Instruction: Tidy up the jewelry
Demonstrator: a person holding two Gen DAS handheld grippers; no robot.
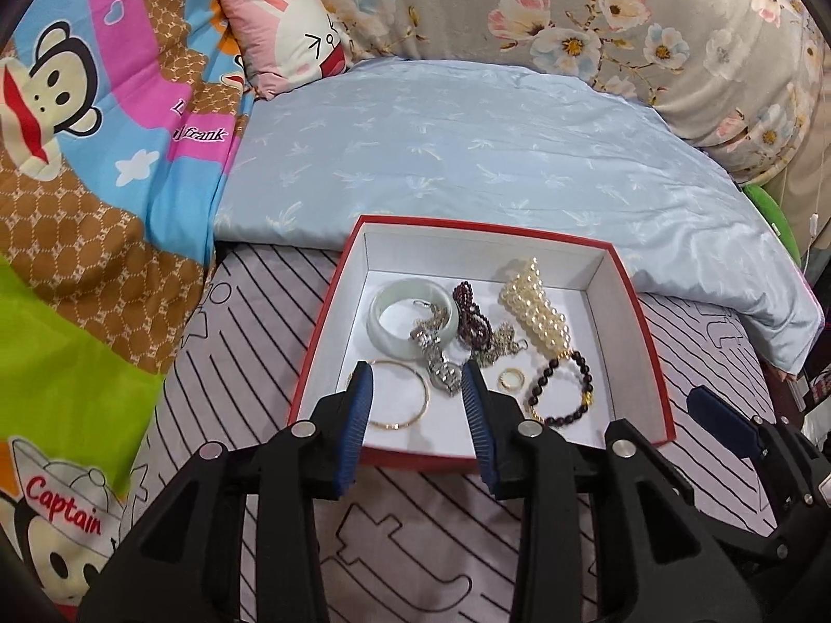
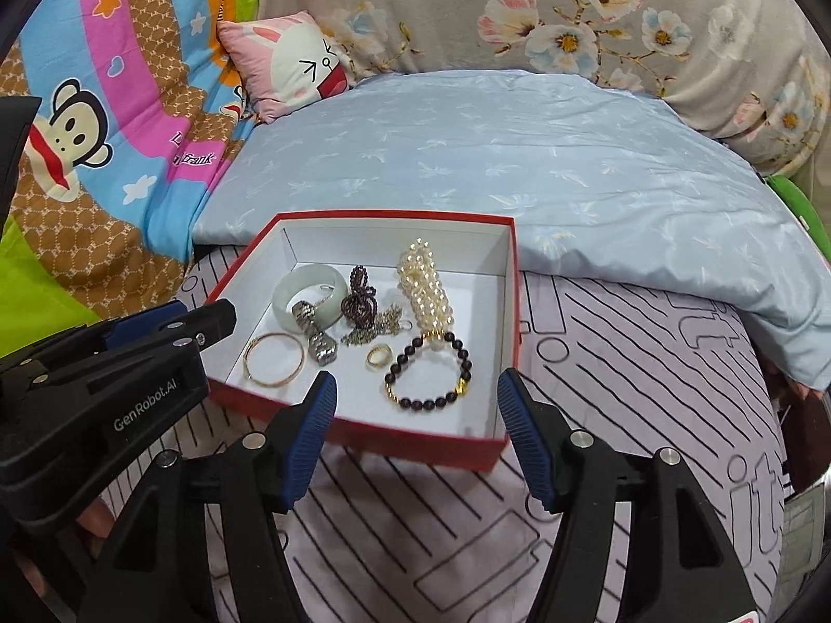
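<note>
A red box [image 1: 646,332] [image 2: 511,280] with a white inside lies on the bed. It holds a pale jade bangle [image 1: 387,306] [image 2: 288,288], a thin gold bangle [image 1: 423,394] [image 2: 274,359], a silver watch [image 1: 441,371] [image 2: 317,337], a dark red bead strand [image 1: 470,311] [image 2: 358,301], a pearl strand [image 1: 535,306] [image 2: 423,285], a gold ring [image 1: 511,379] [image 2: 379,355] and a dark bead bracelet [image 1: 561,389] [image 2: 428,374]. My left gripper [image 1: 415,389] is open over the box's near left part, above the gold bangle and watch. My right gripper [image 2: 415,394] is open at the box's near edge.
The box sits on a striped lilac sheet [image 1: 415,529] [image 2: 623,363]. Behind it lies a folded light blue quilt [image 1: 467,156] [image 2: 493,156]. A colourful cartoon blanket [image 1: 104,156] is on the left, with a pink pillow [image 1: 291,36] and a floral cover [image 1: 571,10] at the back.
</note>
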